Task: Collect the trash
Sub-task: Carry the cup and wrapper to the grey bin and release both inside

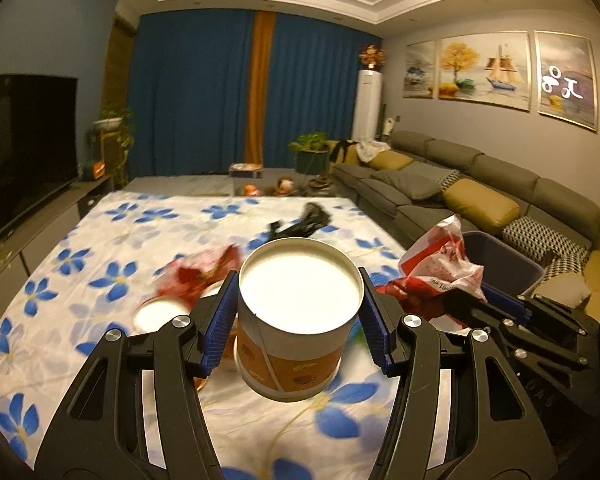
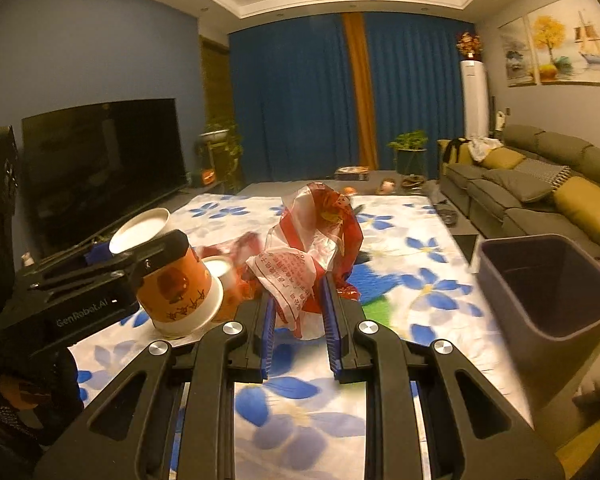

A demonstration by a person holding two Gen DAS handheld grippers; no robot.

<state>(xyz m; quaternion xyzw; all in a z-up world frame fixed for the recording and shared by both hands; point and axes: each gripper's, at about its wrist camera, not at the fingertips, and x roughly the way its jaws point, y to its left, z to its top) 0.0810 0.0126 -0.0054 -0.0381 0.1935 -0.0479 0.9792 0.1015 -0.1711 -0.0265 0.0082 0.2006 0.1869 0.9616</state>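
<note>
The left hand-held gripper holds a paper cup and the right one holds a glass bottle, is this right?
Not quite. The left hand-held gripper does hold the paper cup, but the right hand-held gripper holds a crumpled red and white plastic bag, not a glass bottle, as the right wrist view shows.

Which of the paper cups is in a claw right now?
The big orange-banded cup, clamped in the left claw and lifted off the table. The smaller white cup still sits on the floral cloth.

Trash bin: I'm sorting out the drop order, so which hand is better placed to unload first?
Probably the right. The right gripper, its jaws clamping the red-and-white plastic bag, has the grey trash bin open just beside it; the left gripper, holding the paper cup, sits farther from it.
</note>
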